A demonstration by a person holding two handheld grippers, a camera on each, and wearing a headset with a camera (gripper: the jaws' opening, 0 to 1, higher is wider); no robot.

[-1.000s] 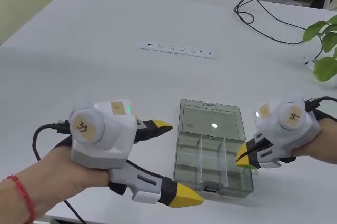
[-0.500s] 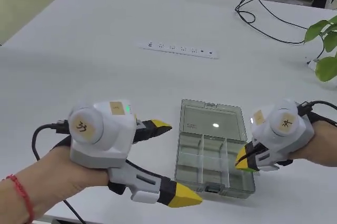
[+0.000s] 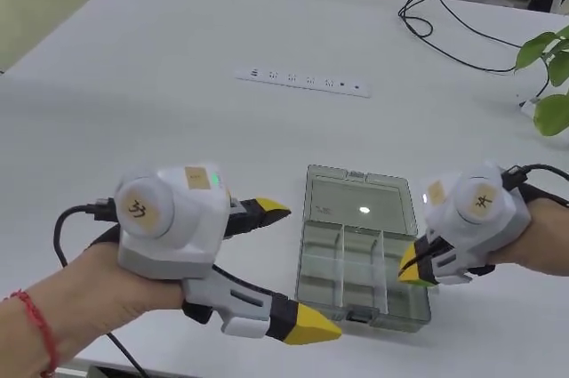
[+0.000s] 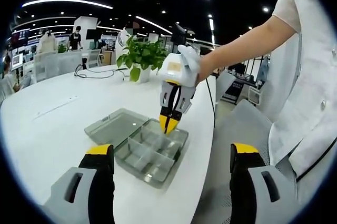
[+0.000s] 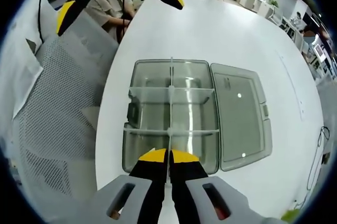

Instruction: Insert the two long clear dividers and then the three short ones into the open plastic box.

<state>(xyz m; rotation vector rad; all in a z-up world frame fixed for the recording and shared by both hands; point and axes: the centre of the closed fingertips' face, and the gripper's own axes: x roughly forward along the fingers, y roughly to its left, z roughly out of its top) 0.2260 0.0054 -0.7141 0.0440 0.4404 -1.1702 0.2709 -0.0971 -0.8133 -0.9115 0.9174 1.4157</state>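
The clear plastic box (image 3: 311,293) lies open near the table's front edge, its lid (image 3: 360,200) flat behind it. Clear dividers (image 5: 169,95) stand in it, one lengthwise and two crosswise. My right gripper (image 3: 411,269) hangs over the box's right end with its jaws pressed together (image 5: 168,154) at the near end of the lengthwise divider. A thin pale line between the jaws runs on from that divider. My left gripper (image 3: 293,269) is held wide open just left of the box, nothing between its fingers (image 4: 100,153). From there I see the box (image 4: 158,174) and the right gripper (image 4: 168,124) pointing down into it.
A white power strip (image 3: 298,82) lies mid-table. A black cable (image 3: 444,31) loops at the back right beside a green plant (image 3: 551,76). The table's front edge runs just below the box. A person's white-clothed body stands close on the near side (image 4: 310,87).
The right gripper has shifted slightly left and lower over the box's right end. The left gripper has stayed open in about the same place.
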